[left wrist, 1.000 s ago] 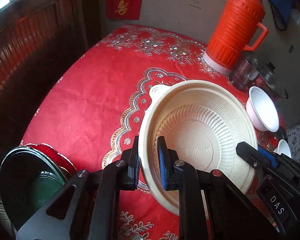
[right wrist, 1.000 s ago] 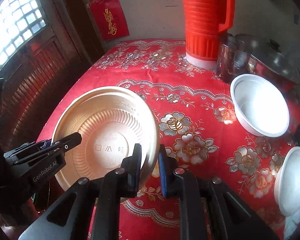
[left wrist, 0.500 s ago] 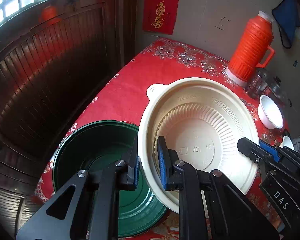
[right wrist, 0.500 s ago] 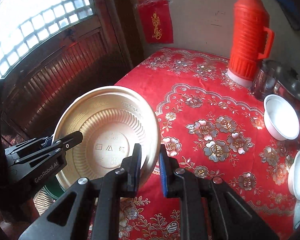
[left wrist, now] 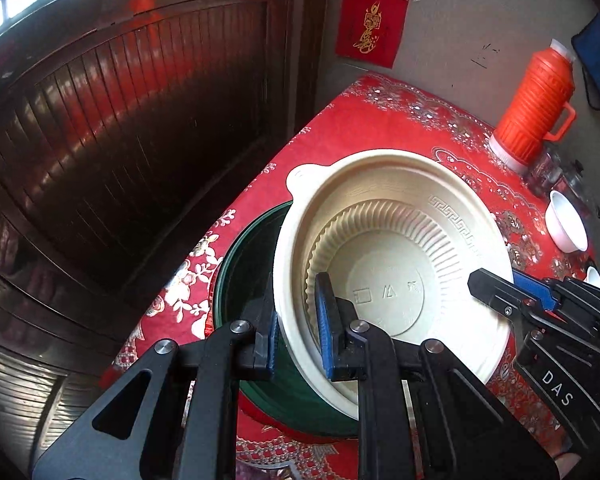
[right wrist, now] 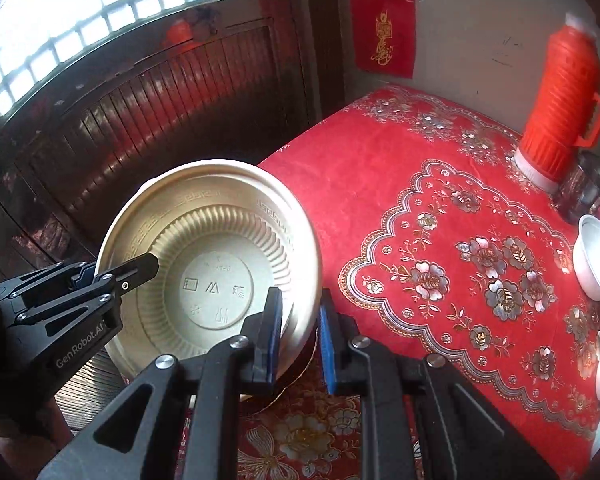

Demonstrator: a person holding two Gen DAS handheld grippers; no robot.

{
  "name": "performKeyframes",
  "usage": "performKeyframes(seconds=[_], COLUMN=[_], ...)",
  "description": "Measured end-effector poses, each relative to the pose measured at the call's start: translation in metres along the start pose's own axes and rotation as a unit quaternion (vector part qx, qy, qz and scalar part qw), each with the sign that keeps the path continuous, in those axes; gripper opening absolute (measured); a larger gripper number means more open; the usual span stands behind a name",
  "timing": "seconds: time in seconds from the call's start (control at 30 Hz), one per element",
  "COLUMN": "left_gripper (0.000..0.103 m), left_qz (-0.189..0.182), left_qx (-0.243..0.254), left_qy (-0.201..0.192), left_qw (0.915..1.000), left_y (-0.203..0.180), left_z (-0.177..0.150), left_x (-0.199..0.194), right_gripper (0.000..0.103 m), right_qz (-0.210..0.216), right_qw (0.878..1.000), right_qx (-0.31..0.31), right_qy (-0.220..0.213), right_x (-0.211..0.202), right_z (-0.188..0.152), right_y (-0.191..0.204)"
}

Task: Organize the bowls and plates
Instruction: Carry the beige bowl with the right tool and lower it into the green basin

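Lifted higher since a second ago, now above green basin at near left table edge. Left gripper clamped on cream bowl rim; right gripper pinching opposite rim. Farther right: white bowl; orange thermos by wall.

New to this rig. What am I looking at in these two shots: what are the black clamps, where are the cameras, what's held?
There is no robot. A person holds a two-finger tool in each hand, and a fisheye camera on each looks forward along its fingers.

Left wrist view: the left tool is shut on the rim of a beige plate, held above a green bowl on the red tablecloth. The other tool enters from the right.

Right wrist view: the right tool pinches the opposite rim of the same plate. Also on the table: an orange thermos and white bowls.
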State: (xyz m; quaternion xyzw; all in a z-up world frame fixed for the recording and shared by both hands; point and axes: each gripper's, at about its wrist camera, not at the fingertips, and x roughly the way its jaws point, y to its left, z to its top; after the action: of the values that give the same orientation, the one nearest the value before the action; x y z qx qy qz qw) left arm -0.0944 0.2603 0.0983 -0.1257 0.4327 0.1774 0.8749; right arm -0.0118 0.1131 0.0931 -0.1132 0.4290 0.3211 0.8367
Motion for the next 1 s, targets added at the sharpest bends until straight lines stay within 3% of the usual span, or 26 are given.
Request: performKeyframes(seconds=[0.3, 0.63, 1.0], left_gripper=[0.016, 0.016, 0.030], left_qz=[0.009, 0.015, 0.013], left_qx=[-0.006, 0.004, 0.004], left_qy=[0.024, 0.017, 0.007], left_qw=[0.9996, 0.9997, 0.9999], left_y=[0.015, 0.011, 0.008], left_z=[-0.014, -0.019, -0.018], left_x=[0.022, 0.028, 0.024], right_gripper=[0.018, 0.020, 0.024], right_qz=[-0.013, -0.039, -0.046], right_qw=[0.999, 0.998, 0.998], right_qx=[-0.022, -0.037, -0.042], right_qy=[0.027, 0.022, 0.009], right_x=[0.022, 0.023, 0.018], right_z=[-0.007, -0.008, -0.011], right_y=[0.021, 0.024, 0.026])
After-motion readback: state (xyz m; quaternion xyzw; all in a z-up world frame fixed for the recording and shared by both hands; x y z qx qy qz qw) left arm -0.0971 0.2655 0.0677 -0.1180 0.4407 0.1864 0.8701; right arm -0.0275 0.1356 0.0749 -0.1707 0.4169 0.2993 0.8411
